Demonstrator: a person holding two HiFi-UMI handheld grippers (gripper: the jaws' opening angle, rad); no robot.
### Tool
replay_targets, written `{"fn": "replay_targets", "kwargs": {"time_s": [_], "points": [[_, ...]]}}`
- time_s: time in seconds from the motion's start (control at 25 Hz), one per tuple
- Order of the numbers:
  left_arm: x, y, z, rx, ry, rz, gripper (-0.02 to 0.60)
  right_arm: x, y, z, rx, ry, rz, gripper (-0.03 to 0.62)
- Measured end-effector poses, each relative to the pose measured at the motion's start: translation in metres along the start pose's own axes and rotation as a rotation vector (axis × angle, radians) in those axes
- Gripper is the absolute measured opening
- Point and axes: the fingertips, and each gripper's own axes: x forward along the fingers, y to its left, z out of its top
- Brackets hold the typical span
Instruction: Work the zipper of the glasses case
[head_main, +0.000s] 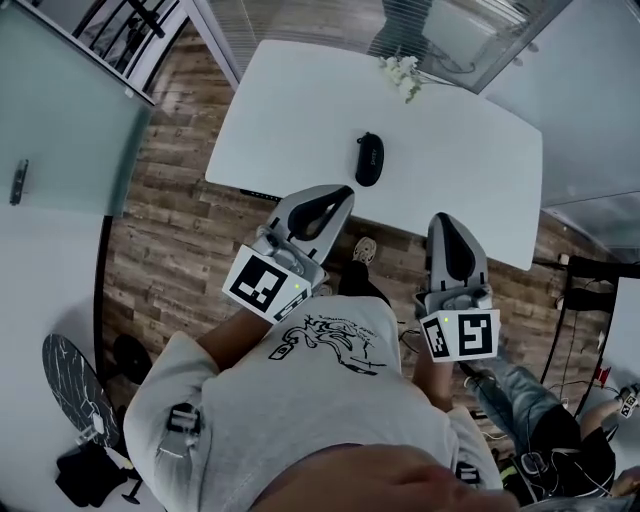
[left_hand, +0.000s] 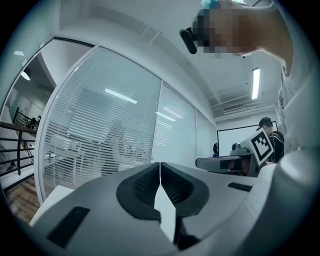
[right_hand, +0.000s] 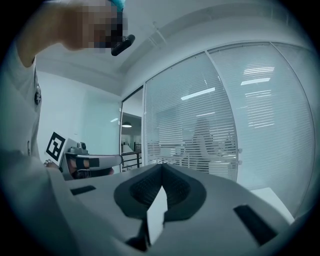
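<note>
A black glasses case (head_main: 369, 158) lies alone near the middle of the white table (head_main: 300, 110) in the head view. My left gripper (head_main: 338, 193) is held over the table's near edge, short of the case, its jaws shut with nothing between them. My right gripper (head_main: 445, 221) hangs further right at the near edge, also shut and empty. In the left gripper view the jaws (left_hand: 160, 165) meet at the tips and point up at glass walls. The right gripper view shows its jaws (right_hand: 161, 166) closed the same way. The case is in neither gripper view.
A small bunch of white flowers (head_main: 402, 73) sits at the table's far edge. Glass partitions with blinds (left_hand: 100, 135) surround the room. Another person's legs (head_main: 520, 400) and cables lie on the wooden floor at the right.
</note>
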Motion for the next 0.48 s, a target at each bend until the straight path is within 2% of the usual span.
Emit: {"fn": "replay_targets", "kwargs": {"time_s": [0.48], "points": [[0.131,0.018,0.002,0.004,0.016,0.000,0.021,0.056,-0.120,0.010,0.011,0.004,-0.001,0.005]]}}
